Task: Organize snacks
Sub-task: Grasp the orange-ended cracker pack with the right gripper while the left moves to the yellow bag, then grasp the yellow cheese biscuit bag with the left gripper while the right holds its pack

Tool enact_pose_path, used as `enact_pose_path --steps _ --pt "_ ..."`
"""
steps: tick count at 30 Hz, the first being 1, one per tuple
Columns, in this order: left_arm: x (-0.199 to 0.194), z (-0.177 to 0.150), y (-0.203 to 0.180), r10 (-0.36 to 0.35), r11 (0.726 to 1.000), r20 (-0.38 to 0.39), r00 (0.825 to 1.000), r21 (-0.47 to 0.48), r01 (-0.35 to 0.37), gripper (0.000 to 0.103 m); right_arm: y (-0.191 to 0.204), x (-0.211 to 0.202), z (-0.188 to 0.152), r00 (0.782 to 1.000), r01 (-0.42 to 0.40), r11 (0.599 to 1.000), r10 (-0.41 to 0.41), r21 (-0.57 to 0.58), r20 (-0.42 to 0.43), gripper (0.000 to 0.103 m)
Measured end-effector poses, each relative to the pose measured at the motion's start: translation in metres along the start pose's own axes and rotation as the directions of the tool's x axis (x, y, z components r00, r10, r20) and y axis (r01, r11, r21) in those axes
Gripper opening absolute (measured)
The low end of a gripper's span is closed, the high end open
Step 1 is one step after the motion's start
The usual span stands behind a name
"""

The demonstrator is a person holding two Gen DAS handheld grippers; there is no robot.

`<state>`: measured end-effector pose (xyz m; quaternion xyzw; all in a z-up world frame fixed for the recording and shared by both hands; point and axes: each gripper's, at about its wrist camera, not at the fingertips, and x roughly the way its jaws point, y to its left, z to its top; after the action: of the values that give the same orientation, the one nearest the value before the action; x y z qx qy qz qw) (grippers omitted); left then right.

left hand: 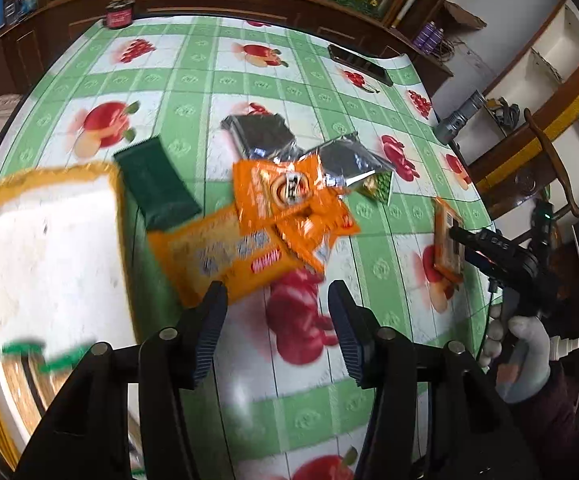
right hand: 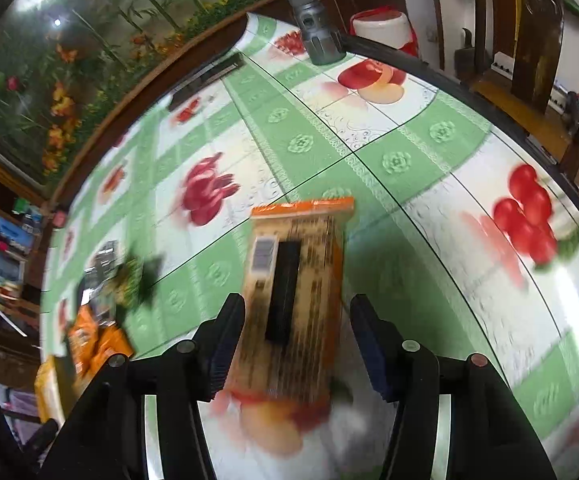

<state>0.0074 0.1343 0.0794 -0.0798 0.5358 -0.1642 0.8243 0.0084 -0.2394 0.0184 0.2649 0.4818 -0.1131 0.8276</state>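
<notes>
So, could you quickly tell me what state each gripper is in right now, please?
Left gripper: open, holding nothing, above the tablecloth near the orange snack packet.
Right gripper: open, jaws either side of the orange-edged snack packet, not clamped.

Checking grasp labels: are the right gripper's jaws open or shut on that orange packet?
Open. The right gripper has its jaws spread either side of the orange packet, with a gap on the right; left contact is blurred.

Glossy patterned tablecloth (right hand: 369,136); shiny crinkled foil-like orange snack packets (left hand: 289,208); matt dark-green packet (left hand: 155,184); ribbed metal flashlight (right hand: 313,20).
</notes>
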Motion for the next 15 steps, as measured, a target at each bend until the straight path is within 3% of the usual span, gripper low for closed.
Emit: enact_pose_path --steps 5,8,11,15 --pt "0.023 0.029 -0.015 0.018 0.992 -0.005 1.0 0.126 -0.018 0.051 0.023 0.018 0.013 0.997 0.072 0.994 -0.071 -0.087 0.006 0.062" --pt "0.038 0.047 -0.018 0.023 0.986 -0.009 1.0 0.163 -0.021 0.051 0.038 0.024 0.011 0.992 0.126 0.976 -0.126 -0.176 0.009 0.057" --pt "0.053 0.068 -0.01 0.03 0.988 -0.018 0.999 0.154 -0.027 0.051 0.043 0.022 0.001 0.993 0.119 0.967 -0.122 -0.225 0.001 0.057" --pt "0.071 0.078 0.004 0.077 0.994 -0.092 0.993 0.082 -0.069 0.051 0.044 0.013 -0.017 0.994 0.096 0.962 -0.106 -0.255 -0.025 0.057"
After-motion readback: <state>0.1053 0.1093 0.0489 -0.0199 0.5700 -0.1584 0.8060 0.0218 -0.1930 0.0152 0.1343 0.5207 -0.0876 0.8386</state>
